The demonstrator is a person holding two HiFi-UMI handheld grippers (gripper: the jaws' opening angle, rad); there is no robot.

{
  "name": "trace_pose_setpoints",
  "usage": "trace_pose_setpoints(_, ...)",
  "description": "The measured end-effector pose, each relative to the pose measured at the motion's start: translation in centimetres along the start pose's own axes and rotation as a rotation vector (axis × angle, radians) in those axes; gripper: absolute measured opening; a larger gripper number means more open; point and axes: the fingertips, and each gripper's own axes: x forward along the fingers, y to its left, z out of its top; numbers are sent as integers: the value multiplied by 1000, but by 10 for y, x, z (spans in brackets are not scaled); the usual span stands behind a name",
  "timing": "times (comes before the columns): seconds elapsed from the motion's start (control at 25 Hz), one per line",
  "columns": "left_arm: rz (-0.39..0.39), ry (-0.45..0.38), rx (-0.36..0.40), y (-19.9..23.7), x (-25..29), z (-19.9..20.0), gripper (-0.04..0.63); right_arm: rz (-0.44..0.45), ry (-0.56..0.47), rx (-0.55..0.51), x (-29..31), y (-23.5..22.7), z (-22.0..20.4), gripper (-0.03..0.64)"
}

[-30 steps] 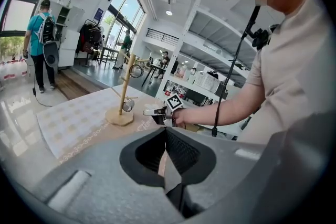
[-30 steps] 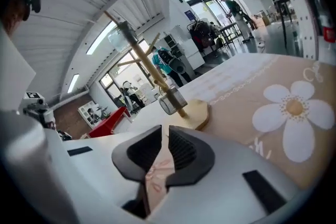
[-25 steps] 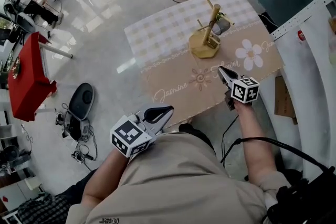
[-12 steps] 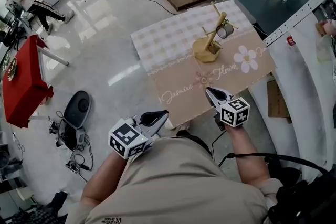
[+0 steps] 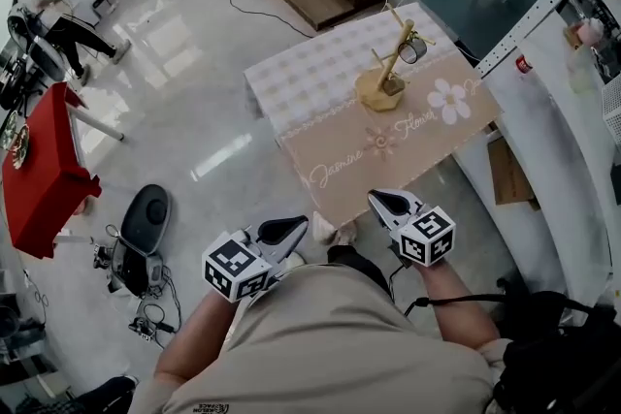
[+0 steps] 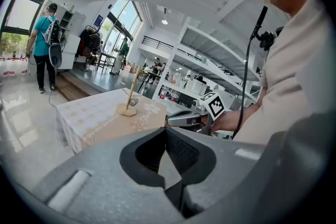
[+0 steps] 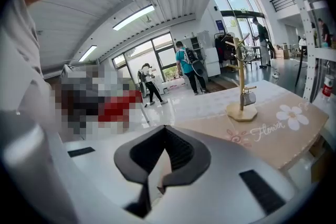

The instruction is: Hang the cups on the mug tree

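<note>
Left gripper point(image 5: 296, 226) and right gripper point(image 5: 380, 201), jaws together and empty, hover off the table's point(image 5: 417, 155) near edge. The mug tree point(image 5: 381, 92) stands well apart

Head view: cam sits above the person point(image 5: 330, 334), looking steeply down. Torso fills the btm edge, floor point(image 5: 194, 111) lies all round, and the table point(image 5: 388, 160) is well off at upper ctr w/ the mug tree point(image 5: 391, 63) small on it. Left gripper view: cam rides on the left gripper point(image 5: 281, 230), right behind its own jaws. It faces a bit below level, across to the table from the near-left side. The right gripper point(image 6: 176, 119) crosses its mid-right. Right gripper view: same setup on its gripper, facing over the table's near edge toward the windows point(image 7: 157, 55), w/ the mug tree at right, larger than in the left one. Shared: all 3 views take in table + mug tree; head view & left gripper view both catch the right gripper.
</note>
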Motion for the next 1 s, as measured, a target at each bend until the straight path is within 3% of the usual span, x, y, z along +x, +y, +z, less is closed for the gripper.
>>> trace_pose_setpoints(0.2,-45,-13,-24,-14,-23,-14,9,6,11,-29,-2,47,-17,14)
trace_pose_setpoints(0.44,-60,-24,2,-22,-41,-22,9,29,-1,-60,-1,93,-19,14)
trace_pose_setpoints(1.0,-36,-50,-26,-22,-77,-45,9,113,25,-131,12,158,-21,14)
